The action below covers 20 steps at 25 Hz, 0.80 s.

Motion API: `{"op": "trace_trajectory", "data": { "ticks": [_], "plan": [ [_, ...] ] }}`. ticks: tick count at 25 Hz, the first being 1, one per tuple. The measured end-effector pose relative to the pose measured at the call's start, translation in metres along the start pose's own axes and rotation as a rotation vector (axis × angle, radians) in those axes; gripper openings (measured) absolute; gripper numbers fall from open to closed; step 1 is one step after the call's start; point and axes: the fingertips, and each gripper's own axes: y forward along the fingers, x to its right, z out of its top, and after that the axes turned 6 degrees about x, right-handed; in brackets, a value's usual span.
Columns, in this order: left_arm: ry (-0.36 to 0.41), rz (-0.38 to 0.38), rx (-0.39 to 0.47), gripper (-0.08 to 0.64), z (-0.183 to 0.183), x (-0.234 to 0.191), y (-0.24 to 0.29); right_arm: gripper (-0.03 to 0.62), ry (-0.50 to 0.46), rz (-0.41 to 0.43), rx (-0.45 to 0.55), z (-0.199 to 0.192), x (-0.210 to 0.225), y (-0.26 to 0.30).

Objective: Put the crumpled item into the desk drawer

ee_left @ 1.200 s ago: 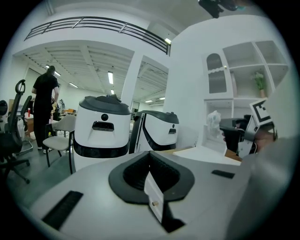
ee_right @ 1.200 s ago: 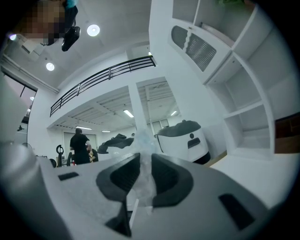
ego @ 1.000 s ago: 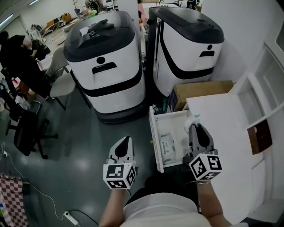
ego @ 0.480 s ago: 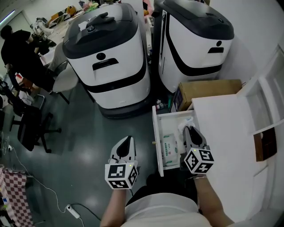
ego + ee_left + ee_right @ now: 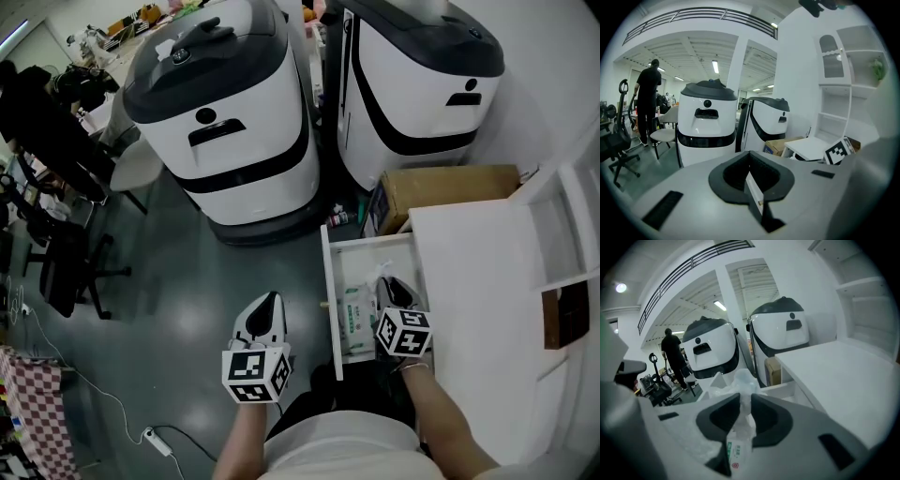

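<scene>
The crumpled item (image 5: 739,380) is a clear-white plastic wrapper with a small printed label. My right gripper (image 5: 743,405) is shut on it, and the wrapper bulges out past the tips. In the head view, my right gripper (image 5: 391,289) hangs over the open white desk drawer (image 5: 326,281), beside the desk's left edge, with a bit of the crumpled item (image 5: 384,273) showing at its tips. A flat white packet (image 5: 355,313) lies inside the drawer. My left gripper (image 5: 267,306) stays over the grey floor left of the drawer. In the left gripper view, my left gripper (image 5: 751,172) is shut and holds nothing.
The white desk (image 5: 487,300) lies to the right, with shelves (image 5: 572,309) beyond it. A cardboard box (image 5: 441,187) and two large white-and-black machines (image 5: 234,141) (image 5: 422,84) stand behind the drawer. Office chairs (image 5: 56,272) and a person in black (image 5: 47,122) are at the far left.
My right gripper has carried the crumpled item left and nearer, from the desk's edge to above the open drawer. The left gripper has stayed where it was.
</scene>
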Motion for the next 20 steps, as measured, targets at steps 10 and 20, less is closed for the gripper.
{"op": "trace_trajectory", "data": {
  "ticks": [10,20],
  "plan": [
    [-0.013,0.019,-0.054,-0.006,-0.015,-0.003,0.017,0.071,-0.036,-0.1,-0.198,-0.054,0.027,0.035],
    [-0.02,0.025,-0.093,-0.006,-0.024,-0.006,0.034,0.071,-0.069,-0.16,-0.344,-0.09,0.052,0.057]
  ]
}}
